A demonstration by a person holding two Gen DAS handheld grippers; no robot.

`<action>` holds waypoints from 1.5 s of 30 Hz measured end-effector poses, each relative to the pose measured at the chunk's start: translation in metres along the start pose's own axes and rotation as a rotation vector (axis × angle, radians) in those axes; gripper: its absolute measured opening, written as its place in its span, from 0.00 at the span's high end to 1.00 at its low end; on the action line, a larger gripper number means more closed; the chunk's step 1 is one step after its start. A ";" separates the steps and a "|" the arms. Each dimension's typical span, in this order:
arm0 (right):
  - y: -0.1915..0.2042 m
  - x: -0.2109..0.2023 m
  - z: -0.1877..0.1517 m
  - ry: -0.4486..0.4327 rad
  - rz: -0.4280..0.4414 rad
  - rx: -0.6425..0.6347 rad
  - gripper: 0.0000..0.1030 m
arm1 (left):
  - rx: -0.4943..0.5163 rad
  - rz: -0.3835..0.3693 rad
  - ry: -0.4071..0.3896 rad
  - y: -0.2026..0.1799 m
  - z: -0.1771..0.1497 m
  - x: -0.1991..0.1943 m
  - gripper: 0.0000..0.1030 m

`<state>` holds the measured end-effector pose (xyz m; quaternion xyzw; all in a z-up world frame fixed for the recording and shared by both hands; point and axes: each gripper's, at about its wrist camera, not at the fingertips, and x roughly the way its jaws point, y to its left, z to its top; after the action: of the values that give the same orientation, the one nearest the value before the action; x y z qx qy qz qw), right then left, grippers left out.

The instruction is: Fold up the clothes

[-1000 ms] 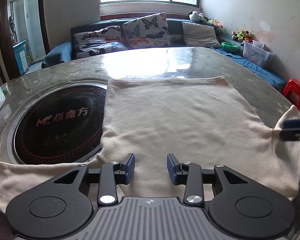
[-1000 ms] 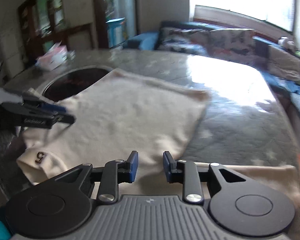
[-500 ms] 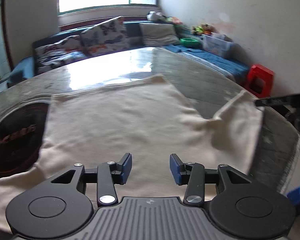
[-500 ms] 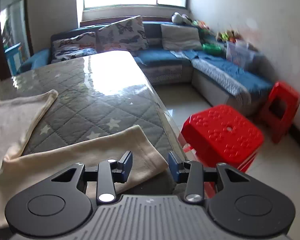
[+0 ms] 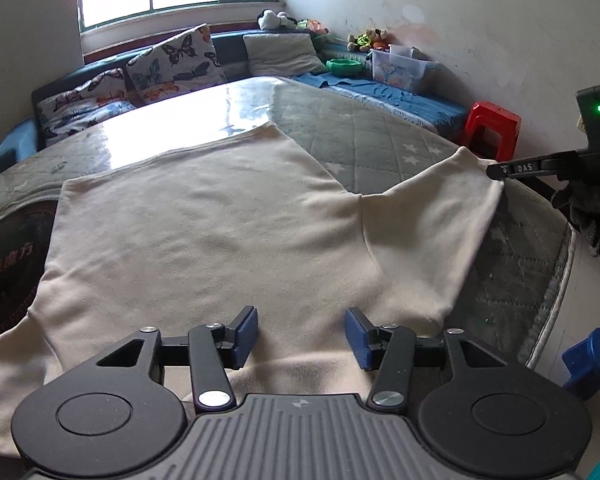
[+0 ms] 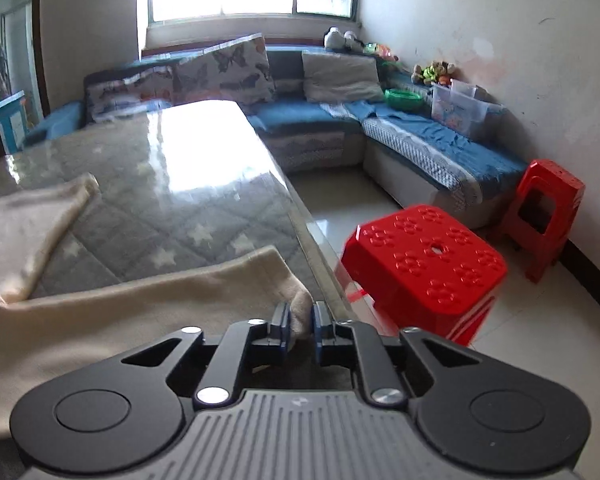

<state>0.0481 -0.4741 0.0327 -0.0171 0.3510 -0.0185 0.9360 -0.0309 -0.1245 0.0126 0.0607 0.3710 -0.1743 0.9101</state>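
Quilted table (image 5: 400, 136); one shirt (image 5: 204, 232) (cream); right gripper (image 6: 300, 326) pinching sleeve (image 6: 180, 296); left gripper (image 5: 302, 334) spread.

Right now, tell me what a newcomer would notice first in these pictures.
A big cream shirt lies spread flat across the shiny quilted table, filling the middle of the left view. The right gripper is shut on the cuff of its sleeve at the table's edge, while the left gripper hangs open over the shirt's near edge. A bright red stool stands on the floor just past that edge.
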 end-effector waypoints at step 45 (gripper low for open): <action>0.260 -0.092 -0.015 0.037 0.809 -0.736 0.62 | -0.366 0.321 -0.097 0.148 -0.083 -0.141 0.44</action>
<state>-0.0251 -0.2103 0.0695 -0.2067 0.3293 0.4667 0.7944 -0.1250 0.0718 0.0479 -0.0556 0.3379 0.0398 0.9387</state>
